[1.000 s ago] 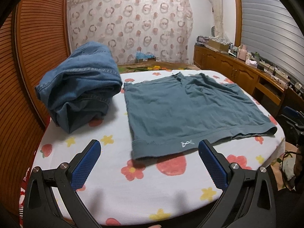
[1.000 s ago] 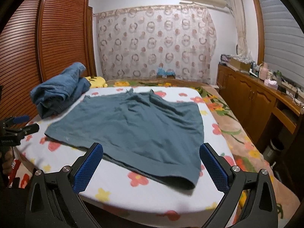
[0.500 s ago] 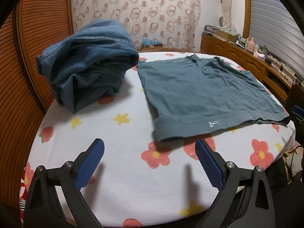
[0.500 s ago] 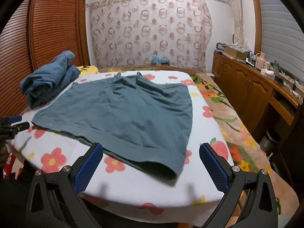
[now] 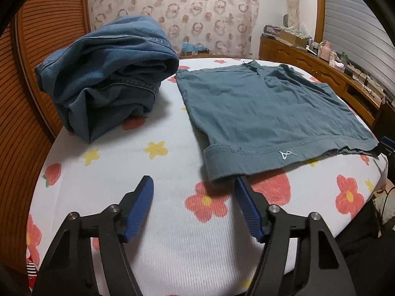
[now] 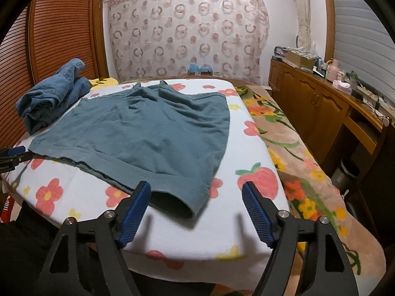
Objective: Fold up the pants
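Observation:
Teal-grey short pants (image 5: 266,113) lie flat on the flowered white sheet (image 5: 172,222), waistband toward me with a small white bow (image 5: 286,154). They also show in the right wrist view (image 6: 148,133). My left gripper (image 5: 193,192) is open and empty, its right finger just below the waistband's left corner. My right gripper (image 6: 196,194) is open and empty, straddling the waistband's right corner, which gapes open. The left gripper's tip shows at the left edge of the right wrist view (image 6: 14,153).
A bundle of blue jeans (image 5: 106,74) lies left of the pants and shows too in the right wrist view (image 6: 51,96). A floral blanket (image 6: 296,162) lies right of the sheet. Wooden cabinets (image 6: 321,103) line the right wall, louvred wardrobe doors (image 6: 49,37) the left.
Both grippers have moved down and closer to the waistband corners. Both jaws have narrowed but stay open. The pants have not moved.

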Demonstrator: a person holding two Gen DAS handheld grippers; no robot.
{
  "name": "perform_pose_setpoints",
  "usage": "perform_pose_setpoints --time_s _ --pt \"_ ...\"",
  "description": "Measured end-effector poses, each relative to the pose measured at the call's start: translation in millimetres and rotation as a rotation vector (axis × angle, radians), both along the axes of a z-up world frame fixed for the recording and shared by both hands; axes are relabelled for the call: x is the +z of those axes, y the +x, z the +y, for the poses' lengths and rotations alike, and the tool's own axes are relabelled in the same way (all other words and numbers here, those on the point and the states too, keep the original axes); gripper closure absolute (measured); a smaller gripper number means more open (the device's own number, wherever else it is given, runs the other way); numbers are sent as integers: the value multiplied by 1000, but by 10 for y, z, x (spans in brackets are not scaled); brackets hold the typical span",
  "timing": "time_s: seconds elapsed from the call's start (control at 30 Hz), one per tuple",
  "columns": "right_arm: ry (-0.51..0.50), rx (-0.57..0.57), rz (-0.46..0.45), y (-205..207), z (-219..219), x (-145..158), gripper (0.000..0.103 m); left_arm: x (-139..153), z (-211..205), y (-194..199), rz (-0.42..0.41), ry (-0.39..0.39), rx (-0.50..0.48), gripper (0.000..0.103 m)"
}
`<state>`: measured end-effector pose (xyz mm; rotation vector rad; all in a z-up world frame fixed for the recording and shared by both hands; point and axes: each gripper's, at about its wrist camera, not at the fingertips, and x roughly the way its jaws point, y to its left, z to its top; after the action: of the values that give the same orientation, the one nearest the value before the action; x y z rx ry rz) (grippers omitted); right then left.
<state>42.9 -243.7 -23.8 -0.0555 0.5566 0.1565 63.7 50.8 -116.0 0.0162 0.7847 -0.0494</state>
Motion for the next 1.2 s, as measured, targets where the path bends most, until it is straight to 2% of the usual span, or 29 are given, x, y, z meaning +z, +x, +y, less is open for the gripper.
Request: perform_pose_setpoints --time_s 0.13,0.27,0.37,0.4,0.57,0.77,1.0,1.2 --pt "-8 16 18 -10 33 -7 43 9 -6 37 -1 -6 -12 44" --pt "-11 17 26 -37 45 4 49 10 -30 71 -2 -10 -23 53" --pt "-8 20 27 -35 10 22 65 22 -37 79 -8 -23 -32 63" --pt "-6 22 26 -16 -4 30 74 22 -42 83 -8 -23 -36 68" --pt "6 27 23 33 -53 50 81 54 -57 68 -19 -45 -58 84" --pt "2 18 20 76 -88 99 85 147 -67 28 -40 -62 -72 94" --pt "1 38 21 67 -68 136 93 314 -67 -41 -79 -79 -77 97" --pt "11 65 27 33 -93 177 95 429 -8 -103 -110 -89 -63 99"
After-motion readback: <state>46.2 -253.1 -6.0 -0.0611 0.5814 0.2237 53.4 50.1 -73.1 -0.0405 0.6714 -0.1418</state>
